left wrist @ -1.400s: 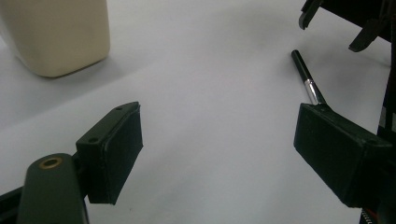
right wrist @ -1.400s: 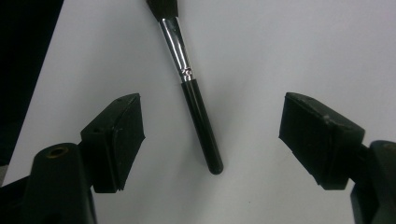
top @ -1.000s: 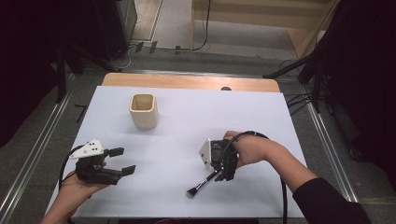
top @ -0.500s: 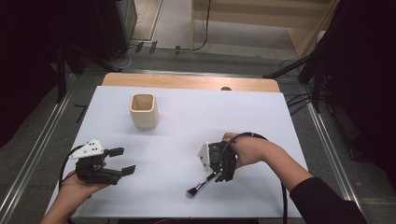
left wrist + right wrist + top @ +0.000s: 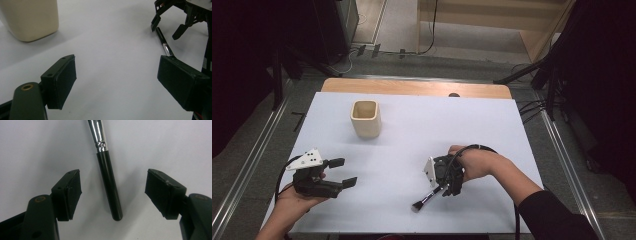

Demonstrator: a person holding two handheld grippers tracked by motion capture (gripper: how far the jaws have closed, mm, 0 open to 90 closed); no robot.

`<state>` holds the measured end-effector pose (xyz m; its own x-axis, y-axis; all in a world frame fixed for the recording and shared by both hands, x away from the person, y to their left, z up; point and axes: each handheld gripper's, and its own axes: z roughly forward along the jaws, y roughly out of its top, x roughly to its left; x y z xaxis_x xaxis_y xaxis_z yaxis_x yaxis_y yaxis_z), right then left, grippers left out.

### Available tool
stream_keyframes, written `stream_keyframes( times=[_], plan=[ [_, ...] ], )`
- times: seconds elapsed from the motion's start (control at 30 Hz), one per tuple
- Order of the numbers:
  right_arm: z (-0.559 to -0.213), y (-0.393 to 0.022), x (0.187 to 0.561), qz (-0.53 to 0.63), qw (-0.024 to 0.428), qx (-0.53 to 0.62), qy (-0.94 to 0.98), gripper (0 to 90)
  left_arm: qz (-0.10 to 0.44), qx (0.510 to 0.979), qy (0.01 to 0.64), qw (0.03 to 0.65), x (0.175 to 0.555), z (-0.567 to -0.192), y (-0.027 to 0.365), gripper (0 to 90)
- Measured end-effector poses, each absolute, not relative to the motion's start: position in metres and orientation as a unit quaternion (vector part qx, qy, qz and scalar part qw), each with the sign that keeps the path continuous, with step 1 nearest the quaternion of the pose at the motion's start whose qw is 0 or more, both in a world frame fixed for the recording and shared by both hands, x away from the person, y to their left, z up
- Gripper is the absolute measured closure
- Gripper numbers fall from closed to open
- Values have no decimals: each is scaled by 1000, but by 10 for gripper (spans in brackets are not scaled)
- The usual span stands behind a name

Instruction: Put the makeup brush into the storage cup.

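- The right gripper (image 5: 447,189) hangs over the near right part of the table, pointed down at a makeup brush (image 5: 428,196); its jaws stand released on either side of the handle and have just been closing in, with the pads clear of it.
- In the right gripper view the makeup brush (image 5: 109,185) lies flat on the sheet: a glossy black round handle with a blunt rounded end, joined by a crimped, shiny silver ferrule that runs up to the far edge of the view.
- In the high view the brush's dark, flared bristle head points near and left, just past the gripper.
- The pads (image 5: 73,192) are flat black rubber blocks with a matte, faintly pitted face, each bolted to a smooth dark arm.
- The left gripper (image 5: 339,172) rests in a hand at the near left, well apart from the brush, with its jaws released wide and nothing between them; a grey three-cornered plate sits on top.
- A cream square cup (image 5: 365,118) with rounded corners and a smooth matte wall stands upright toward the far left.
- The table (image 5: 492,120) is covered by a plain white, smooth sheet, with a strip of wood showing along the far edge.
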<state>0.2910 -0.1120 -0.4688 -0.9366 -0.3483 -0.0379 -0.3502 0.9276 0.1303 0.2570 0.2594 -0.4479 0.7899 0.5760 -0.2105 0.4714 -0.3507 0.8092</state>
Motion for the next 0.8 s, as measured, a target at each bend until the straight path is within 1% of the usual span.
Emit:
stream_keyframes(
  times=[0.1, 0.33, 0.4, 0.43, 0.53, 0.67, 0.73, 0.8],
  plan=[
    [-473, -111, 291, 71, 11, -185, 980, 314, 55, 820, 321, 472, 257, -448, 259, 163],
    [-479, -107, 289, 54, -1, -187, 981, 352, 55, 820, 320, 472, 257, -448, 259, 163],
    [-481, -106, 290, 55, 5, -194, 979, 360, 55, 820, 320, 472, 257, -448, 259, 164],
    [-480, -107, 289, 48, 1, -188, 981, 374, 56, 820, 319, 472, 257, -448, 260, 163],
    [-480, -107, 291, 56, 9, -193, 980, 408, 56, 820, 320, 472, 257, -448, 260, 163],
    [-480, -107, 289, 50, 9, -189, 981, 420, 56, 820, 319, 472, 257, -448, 259, 163],
    [-479, -106, 289, 51, 14, -194, 980, 447, 56, 820, 319, 472, 257, -448, 260, 163],
    [-478, -108, 288, 45, 10, -190, 981, 496, 56, 819, 320, 472, 257, -448, 260, 163]
  ],
)
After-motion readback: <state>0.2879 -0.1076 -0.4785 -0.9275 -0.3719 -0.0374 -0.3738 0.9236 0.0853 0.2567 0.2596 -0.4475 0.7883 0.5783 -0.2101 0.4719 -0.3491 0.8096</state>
